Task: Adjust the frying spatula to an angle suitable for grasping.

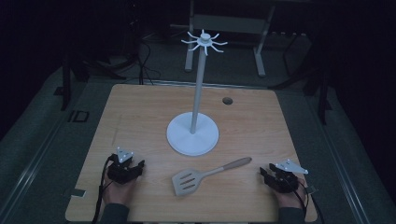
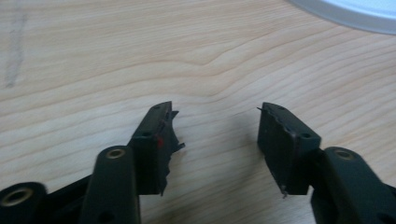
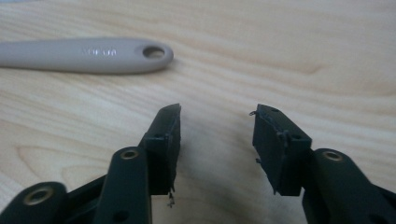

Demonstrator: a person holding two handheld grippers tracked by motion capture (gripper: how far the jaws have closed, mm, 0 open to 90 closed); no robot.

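Both tools rest on the table [image 1: 140, 107], jaws apart and holding nothing: left tool [image 1: 138, 164], right tool [image 1: 262, 173]. Between them lies a slotted spatula [image 1: 205, 174], handle toward the right tool. Beyond stands a white, seemingly bare hook stand [image 1: 193, 133].
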